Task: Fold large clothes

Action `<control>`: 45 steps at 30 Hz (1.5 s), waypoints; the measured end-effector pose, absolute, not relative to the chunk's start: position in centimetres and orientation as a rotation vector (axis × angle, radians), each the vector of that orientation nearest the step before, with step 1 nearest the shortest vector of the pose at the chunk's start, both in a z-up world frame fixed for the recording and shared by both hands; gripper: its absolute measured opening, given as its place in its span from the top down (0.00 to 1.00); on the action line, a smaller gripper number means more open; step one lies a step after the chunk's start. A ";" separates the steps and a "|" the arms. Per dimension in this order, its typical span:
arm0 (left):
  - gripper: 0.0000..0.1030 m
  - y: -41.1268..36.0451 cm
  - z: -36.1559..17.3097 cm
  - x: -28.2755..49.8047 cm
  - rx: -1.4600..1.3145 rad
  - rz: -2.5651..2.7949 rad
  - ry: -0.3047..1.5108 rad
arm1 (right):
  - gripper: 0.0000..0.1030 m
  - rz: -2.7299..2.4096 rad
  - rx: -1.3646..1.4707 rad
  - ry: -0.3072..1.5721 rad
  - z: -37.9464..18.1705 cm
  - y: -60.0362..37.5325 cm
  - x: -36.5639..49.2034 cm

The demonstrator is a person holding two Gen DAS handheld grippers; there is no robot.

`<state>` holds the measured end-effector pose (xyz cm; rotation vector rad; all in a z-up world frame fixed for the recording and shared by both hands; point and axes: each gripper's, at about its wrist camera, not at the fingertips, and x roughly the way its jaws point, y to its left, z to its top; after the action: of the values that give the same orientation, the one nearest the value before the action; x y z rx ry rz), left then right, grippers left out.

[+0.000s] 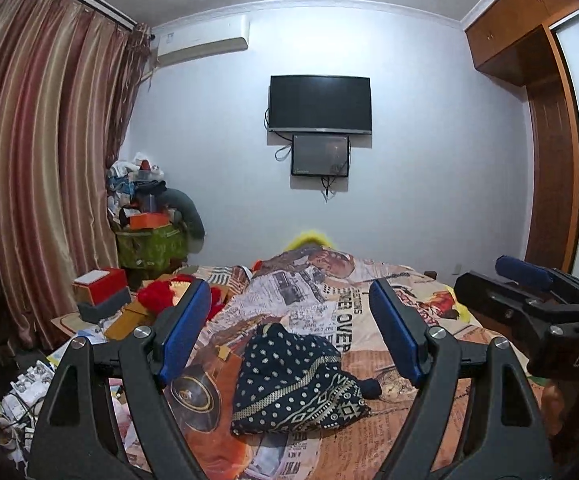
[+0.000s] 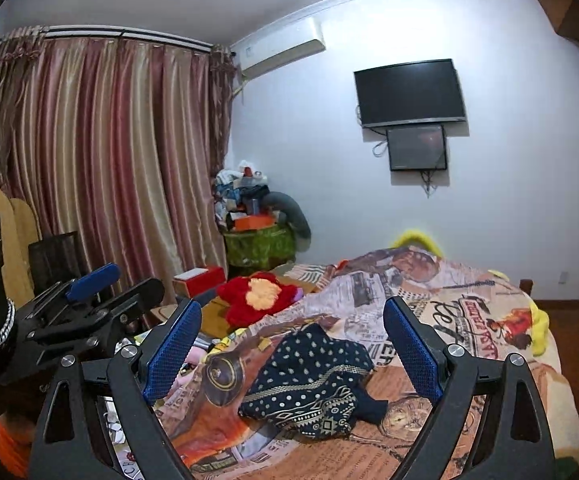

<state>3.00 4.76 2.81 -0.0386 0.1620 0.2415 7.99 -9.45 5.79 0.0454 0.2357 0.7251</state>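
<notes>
A dark navy garment [image 1: 295,382] with cream dots and a patterned border lies crumpled on the bed; it also shows in the right wrist view [image 2: 313,380]. My left gripper [image 1: 289,332] is open and empty, held above and short of the garment. My right gripper [image 2: 291,344] is open and empty too, above the near side of the garment. The right gripper's body appears at the right edge of the left wrist view [image 1: 529,304]. The left gripper's body appears at the left of the right wrist view [image 2: 69,320].
The bed is covered with a printed newspaper-style blanket [image 1: 369,304]. A red plush toy [image 2: 257,296] and boxes [image 1: 101,286] lie at the bed's left side. Curtains [image 2: 101,160], a cluttered pile [image 1: 149,216], a wall TV [image 1: 320,104] and a wardrobe [image 1: 545,120] surround it.
</notes>
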 end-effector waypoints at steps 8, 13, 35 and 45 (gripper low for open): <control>0.19 4.8 2.1 2.9 -0.056 0.239 0.177 | 0.01 0.670 0.032 0.230 5.1 -9.8 7.5; 0.18 5.0 1.8 3.0 -0.066 0.237 0.185 | 0.00 0.663 0.030 0.247 4.9 -9.9 7.7; 0.14 4.8 2.0 3.1 -0.081 0.228 0.181 | 0.00 0.661 0.032 0.251 5.1 -10.2 7.7; 0.08 4.4 2.1 3.1 -0.079 0.225 0.178 | 0.00 0.661 0.033 0.252 5.0 -10.3 7.8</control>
<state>3.06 4.43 2.06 -0.0788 0.1785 0.2247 7.81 -10.31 5.05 0.0330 0.2524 0.6609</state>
